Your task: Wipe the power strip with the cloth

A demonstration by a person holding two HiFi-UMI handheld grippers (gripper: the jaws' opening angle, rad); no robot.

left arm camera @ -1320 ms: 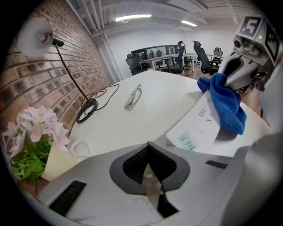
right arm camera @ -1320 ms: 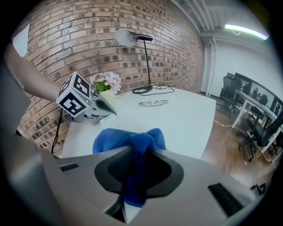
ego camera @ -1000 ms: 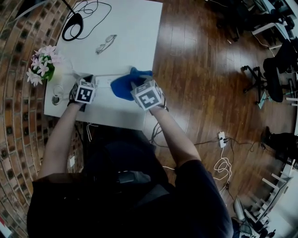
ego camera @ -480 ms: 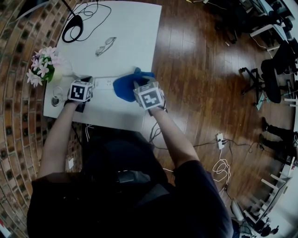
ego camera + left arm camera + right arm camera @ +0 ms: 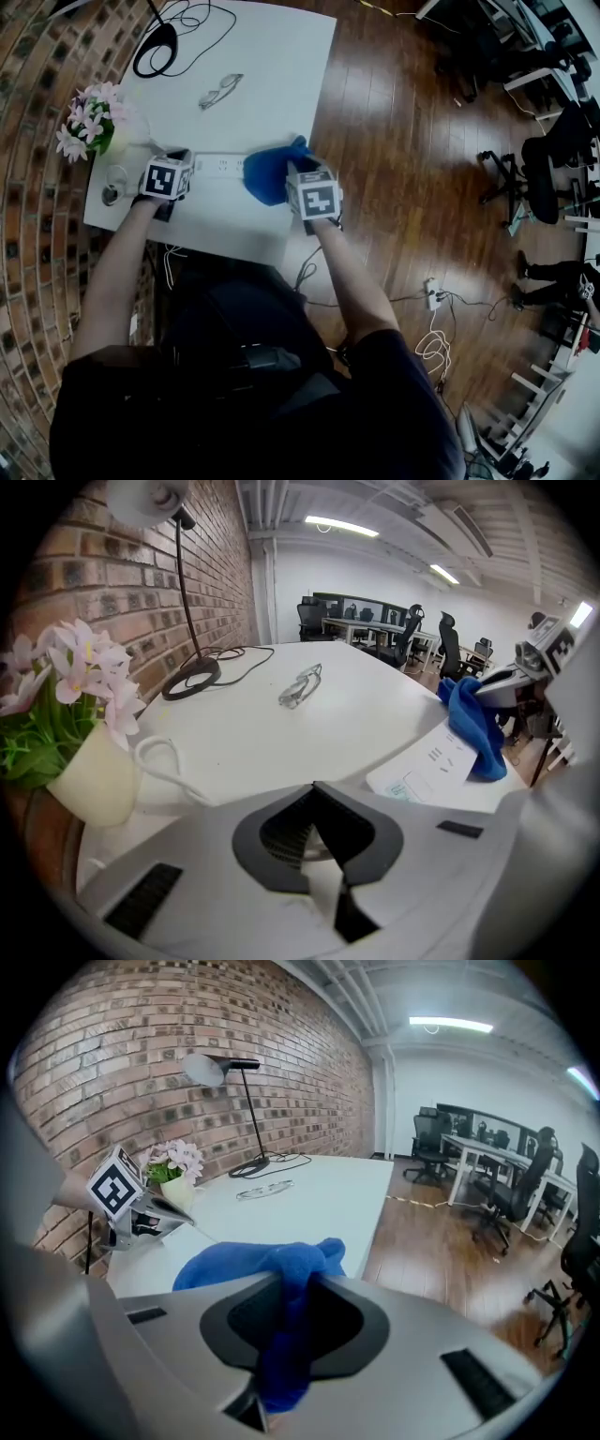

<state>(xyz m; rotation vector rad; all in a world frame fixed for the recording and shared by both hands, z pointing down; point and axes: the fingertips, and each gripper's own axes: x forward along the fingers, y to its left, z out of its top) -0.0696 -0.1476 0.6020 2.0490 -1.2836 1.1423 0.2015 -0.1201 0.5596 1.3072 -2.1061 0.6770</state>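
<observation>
Now, right jaws: closed narrowly by the right gripper (image 5: 286, 1309) on a bunched fold of the blue cloth (image 5: 246, 1262).
Left jaws: brought almost together on the left gripper (image 5: 317, 829); a thin white sliver is seen between them, unidentified.
Cloth: soft, light, easily crumpled; best taken at a gathered fold, leaving a loose pad to drag.
Power strip (image 5: 217, 164): laid on the tabletop (image 5: 262, 75) between the grippers, its right end met by the cloth; rigid, light, judged likely to slide unless steadied at its left end.
</observation>
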